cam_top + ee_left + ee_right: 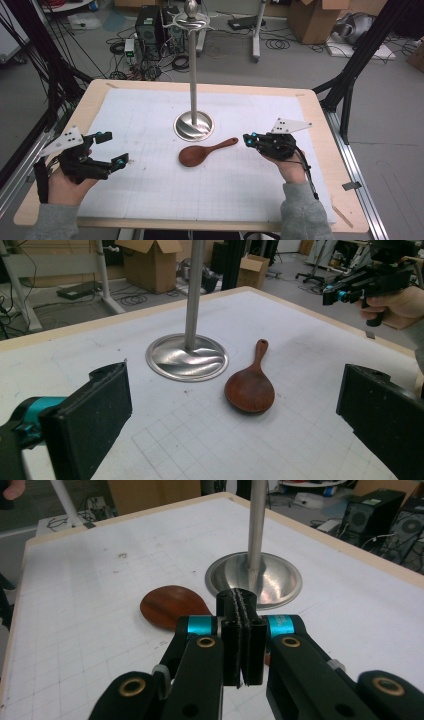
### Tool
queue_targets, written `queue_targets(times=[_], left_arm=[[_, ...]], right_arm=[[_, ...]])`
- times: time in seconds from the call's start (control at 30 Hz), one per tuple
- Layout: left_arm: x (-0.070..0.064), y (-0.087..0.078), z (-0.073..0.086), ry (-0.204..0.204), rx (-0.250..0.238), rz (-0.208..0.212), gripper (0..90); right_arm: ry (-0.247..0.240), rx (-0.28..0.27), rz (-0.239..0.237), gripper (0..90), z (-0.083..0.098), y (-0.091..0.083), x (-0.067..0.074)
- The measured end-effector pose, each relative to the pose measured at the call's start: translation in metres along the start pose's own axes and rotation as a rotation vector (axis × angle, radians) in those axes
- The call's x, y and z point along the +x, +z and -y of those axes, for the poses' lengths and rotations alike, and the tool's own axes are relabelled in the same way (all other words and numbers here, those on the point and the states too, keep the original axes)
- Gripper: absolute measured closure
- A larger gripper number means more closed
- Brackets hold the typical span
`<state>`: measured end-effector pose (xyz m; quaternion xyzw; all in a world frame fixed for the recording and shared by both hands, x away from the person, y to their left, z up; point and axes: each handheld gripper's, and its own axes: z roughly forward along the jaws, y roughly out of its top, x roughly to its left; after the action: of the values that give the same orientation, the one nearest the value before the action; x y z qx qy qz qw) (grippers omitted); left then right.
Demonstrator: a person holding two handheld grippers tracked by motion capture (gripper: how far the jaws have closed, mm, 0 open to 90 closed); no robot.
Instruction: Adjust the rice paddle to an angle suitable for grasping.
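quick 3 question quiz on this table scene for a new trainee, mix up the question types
1. True or false: the wooden spoon lies flat on the white mat, touched by neither gripper.
2. Multiple choice: which gripper has its jaws wide open? A) the left gripper B) the right gripper C) both
3. Fill in the blank: the spoon's bowl lies just in front of the round base of the metal ____.

Key
1. True. It rests between the two grippers, apart from both.
2. A. The left gripper view shows its jaws far apart; the right gripper view shows that gripper's jaws pressed together on nothing.
3. Stand (an upright pole on a disc base).
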<state>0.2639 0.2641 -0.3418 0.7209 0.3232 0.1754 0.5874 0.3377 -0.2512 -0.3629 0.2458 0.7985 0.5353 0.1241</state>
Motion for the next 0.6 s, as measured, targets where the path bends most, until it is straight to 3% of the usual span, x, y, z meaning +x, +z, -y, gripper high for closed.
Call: queue_targets(times=[0.6], left_arm=[[-0.002,0.005,0.002,-0.001,0.016,0.009,1.8]], right_arm=[[0.007,0.03,-0.052,89.1,-0.002,0.035,0.003]])
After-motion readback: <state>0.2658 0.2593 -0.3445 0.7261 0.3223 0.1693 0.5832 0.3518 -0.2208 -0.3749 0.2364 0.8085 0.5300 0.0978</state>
